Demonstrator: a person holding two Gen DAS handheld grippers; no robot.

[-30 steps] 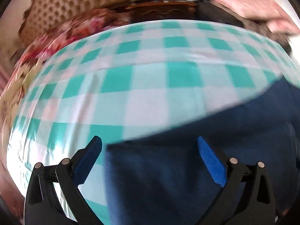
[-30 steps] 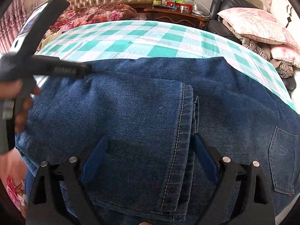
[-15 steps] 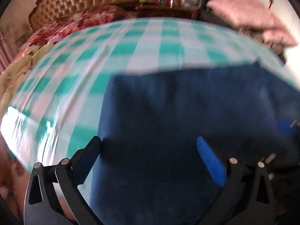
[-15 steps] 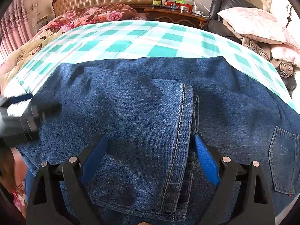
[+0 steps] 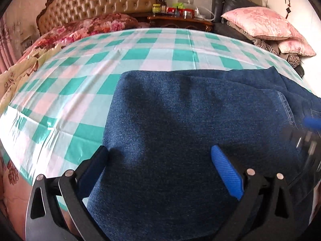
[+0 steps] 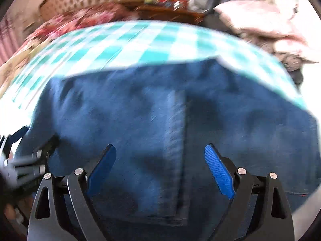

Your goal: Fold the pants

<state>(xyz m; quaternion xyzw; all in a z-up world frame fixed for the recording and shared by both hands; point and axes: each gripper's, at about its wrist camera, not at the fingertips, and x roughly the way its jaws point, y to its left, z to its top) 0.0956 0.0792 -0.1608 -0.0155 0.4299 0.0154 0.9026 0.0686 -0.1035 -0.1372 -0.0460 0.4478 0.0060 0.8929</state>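
Observation:
Dark blue jeans (image 5: 190, 124) lie folded on the green and white checked sheet (image 5: 84, 84). My left gripper (image 5: 160, 164) is open and empty, low over the jeans' left folded edge. My right gripper (image 6: 160, 164) is open and empty above the jeans (image 6: 140, 110), over the hemmed leg end (image 6: 176, 136) that lies on top. That view is blurred by motion. The right gripper shows blurred at the right edge of the left wrist view (image 5: 309, 140). The left gripper shows at the left edge of the right wrist view (image 6: 24, 160).
A tufted headboard (image 5: 104, 2) and a floral quilt (image 5: 90, 26) are at the back left. A wooden nightstand (image 5: 180, 20) with small bottles stands behind the bed. Pink pillows (image 5: 260, 24) are piled at the back right. The sheet's front edge (image 5: 24, 172) drops at the left.
My left gripper has moved right and back, over the jeans' left edge. My right gripper has pulled back and up from the jeans and is moving; its view has gone blurry.

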